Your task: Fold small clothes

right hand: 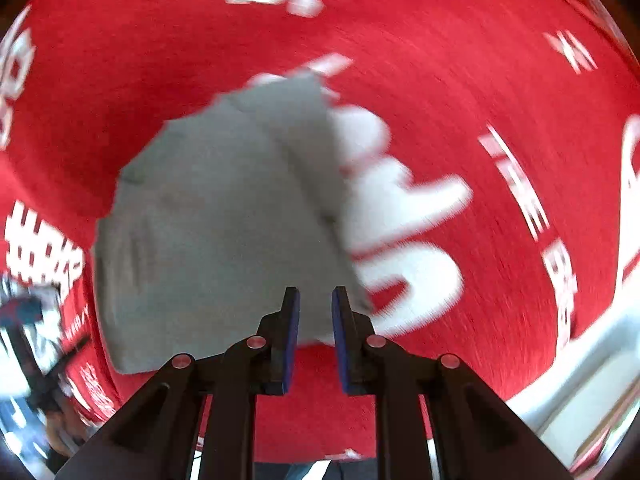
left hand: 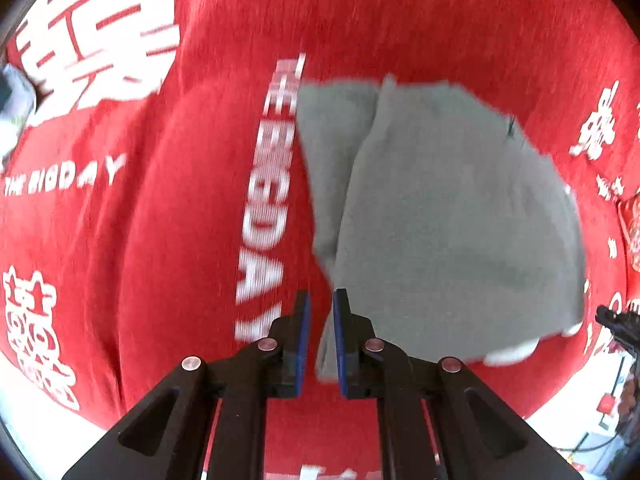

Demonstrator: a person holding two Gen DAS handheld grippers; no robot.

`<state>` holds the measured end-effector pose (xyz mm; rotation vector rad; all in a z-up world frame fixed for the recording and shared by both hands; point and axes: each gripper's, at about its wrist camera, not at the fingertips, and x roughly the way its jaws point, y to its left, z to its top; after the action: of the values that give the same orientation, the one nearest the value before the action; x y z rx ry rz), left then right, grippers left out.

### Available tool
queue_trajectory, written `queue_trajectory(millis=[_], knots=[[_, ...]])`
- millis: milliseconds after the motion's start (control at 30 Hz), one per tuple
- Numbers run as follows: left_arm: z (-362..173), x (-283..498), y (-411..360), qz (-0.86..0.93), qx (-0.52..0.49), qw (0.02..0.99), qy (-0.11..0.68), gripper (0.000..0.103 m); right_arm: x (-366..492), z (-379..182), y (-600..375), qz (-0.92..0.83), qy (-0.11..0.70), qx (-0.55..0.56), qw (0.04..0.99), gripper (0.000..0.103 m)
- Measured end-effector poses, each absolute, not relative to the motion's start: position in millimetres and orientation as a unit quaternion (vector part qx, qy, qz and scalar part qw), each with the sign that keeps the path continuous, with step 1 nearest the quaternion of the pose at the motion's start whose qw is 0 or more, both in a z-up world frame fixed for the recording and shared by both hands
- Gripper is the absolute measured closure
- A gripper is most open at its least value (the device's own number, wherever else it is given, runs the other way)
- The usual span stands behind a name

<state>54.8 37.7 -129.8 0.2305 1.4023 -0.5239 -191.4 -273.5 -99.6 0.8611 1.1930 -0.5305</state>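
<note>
On the left, the left tool (left hand: 321, 336) points steeply down over a counter spread with a red cloth (left hand: 160, 220) printed with white letters and characters. Its blue-padded fingers (left hand: 304, 340) stand only a narrow gap apart, and a corner of the grey garment (left hand: 440, 220) comes down into that gap against the right-hand pad; the picture is blurred there, so I judge it a pinch on the near left corner, not a certainty. From this tool the garment spreads up and to the right, with a lengthwise fold ridge running away from the fingers, so its long axis lies roughly along the line the tool points. Moving right, the same garment fills the middle ground between the two tools, partly lifted and draped, not flat. On the right, the right tool (right hand: 316, 334) is likewise almost closed, with the garment's (right hand: 224, 220) near right edge reaching in between its pads; here too the grip looks real but is smeared by motion. From this tool the fabric spreads up and to the left. Each hand thus sits at its own near corner, neither nearer than the other, and the coming fold likely turns on carrying both corners over toward the far edge together.
</note>
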Motion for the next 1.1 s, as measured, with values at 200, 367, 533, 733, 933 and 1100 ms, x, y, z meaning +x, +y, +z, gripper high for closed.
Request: queue_trajectory(millis=[200,367,533,733,933,1100], knots=[[-142,97,-5,-0.268,0.102,0.74,0.608,0.09,-117,-137,-275,-0.218,0.557,0.369,0.712,0.084],[-175,109,-9,-0.227,0.126,0.738,0.623,0.09,-123,-159,-281,-0.224,0.565,0.381,0.697,0.089],[-171,113,15,-0.228,0.095,0.731,0.636,0.09,-136,-149,-281,-0.229,0.564,0.393,0.689,0.086],[-158,110,26,-0.217,0.102,0.728,0.642,0.09,-134,-138,-266,-0.214,0.561,0.405,0.689,0.085],[-148,101,35,-0.211,0.102,0.731,0.641,0.09,-118,-137,-245,-0.19,0.568,0.41,0.687,0.085],[-152,98,35,-0.191,0.103,0.729,0.649,0.029,-100,-129,-225,-0.159,0.575,0.396,0.698,0.083]])
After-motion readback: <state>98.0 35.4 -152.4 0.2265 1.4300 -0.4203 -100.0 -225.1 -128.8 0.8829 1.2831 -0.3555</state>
